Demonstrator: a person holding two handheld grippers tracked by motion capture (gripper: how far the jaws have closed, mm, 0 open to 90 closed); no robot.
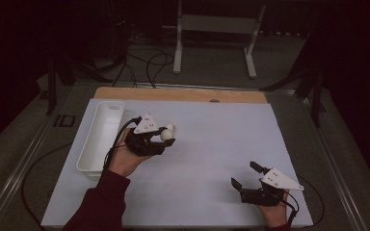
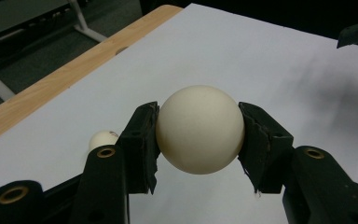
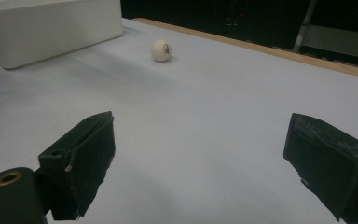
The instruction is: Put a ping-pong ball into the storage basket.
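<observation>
Between the left gripper's pads we see a cream ball clamped, clear of the white sheet. That view also reveals a second ball just behind; the high view merges them. Our left hand angles toward the white tray. Right gripper rests low, jaws wide, empty.
</observation>
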